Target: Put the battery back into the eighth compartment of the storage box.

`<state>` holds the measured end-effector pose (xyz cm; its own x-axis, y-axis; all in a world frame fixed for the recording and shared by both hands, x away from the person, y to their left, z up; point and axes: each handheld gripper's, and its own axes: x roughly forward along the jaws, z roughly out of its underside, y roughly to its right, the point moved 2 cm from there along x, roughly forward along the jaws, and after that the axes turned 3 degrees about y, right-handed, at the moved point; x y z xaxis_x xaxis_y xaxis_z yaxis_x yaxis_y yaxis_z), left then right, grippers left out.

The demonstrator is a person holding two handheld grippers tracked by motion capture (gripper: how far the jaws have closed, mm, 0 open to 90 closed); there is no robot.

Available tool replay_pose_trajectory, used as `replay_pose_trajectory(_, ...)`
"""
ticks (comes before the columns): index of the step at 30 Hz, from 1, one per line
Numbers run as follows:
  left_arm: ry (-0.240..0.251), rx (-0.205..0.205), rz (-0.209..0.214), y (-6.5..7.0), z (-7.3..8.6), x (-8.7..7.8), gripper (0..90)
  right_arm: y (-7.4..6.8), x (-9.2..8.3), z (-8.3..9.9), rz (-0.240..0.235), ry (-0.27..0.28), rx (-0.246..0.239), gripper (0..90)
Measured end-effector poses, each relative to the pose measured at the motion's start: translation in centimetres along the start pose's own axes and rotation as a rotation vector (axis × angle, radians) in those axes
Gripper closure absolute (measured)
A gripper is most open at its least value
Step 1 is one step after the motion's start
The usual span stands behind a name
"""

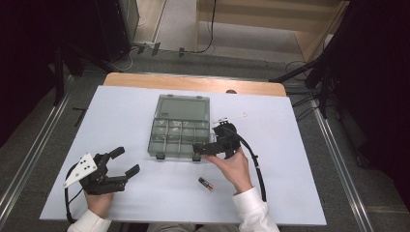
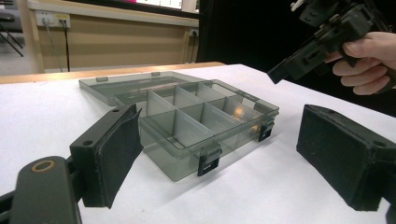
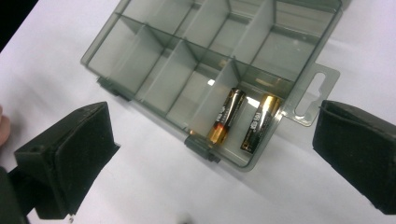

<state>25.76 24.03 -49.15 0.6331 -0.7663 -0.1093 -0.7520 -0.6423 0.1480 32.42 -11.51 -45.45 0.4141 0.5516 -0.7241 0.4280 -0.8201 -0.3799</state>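
White counter under the lights, grey floor and a wooden wall beyond it. In the middle lies the smoky clear organizer box, lid folded flat toward the far side, dividers showing. The right tongs hover over the box's near right corner, jaws standing wide apart with nothing between them. Looking along those jaws in the right gripper view, 2 batteries lie side by side in the box's corner compartment, beside the hang tab, gold ends toward the latch edge. A 3rd battery sits loose on the counter, just in front of the person's right hand, apart from the box. Over on the near left, the left tongs rest low by the counter, jaws spread, gripping nothing, pointed toward the box. From the left gripper view the right tongs hang above the box's right end.
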Motion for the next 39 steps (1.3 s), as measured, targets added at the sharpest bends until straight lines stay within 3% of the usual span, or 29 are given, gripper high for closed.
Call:
replay_pose_trajectory(3,0.0,0.0,0.001,0.0,0.0,0.0,13.2,-0.4,-0.6,0.3,-0.005,0.002,-0.058,0.0)
replay_pose_trajectory(15,0.003,0.003,0.005,0.1,0.0,0.0,13.2,-1.5,-0.8,1.9,0.008,-0.053,-0.168,0.0)
replay_pose_trajectory(39,-0.003,-0.003,0.0,0.0,0.1,0.0,13.2,-2.0,-0.4,6.1,0.083,-0.224,-0.313,0.0)
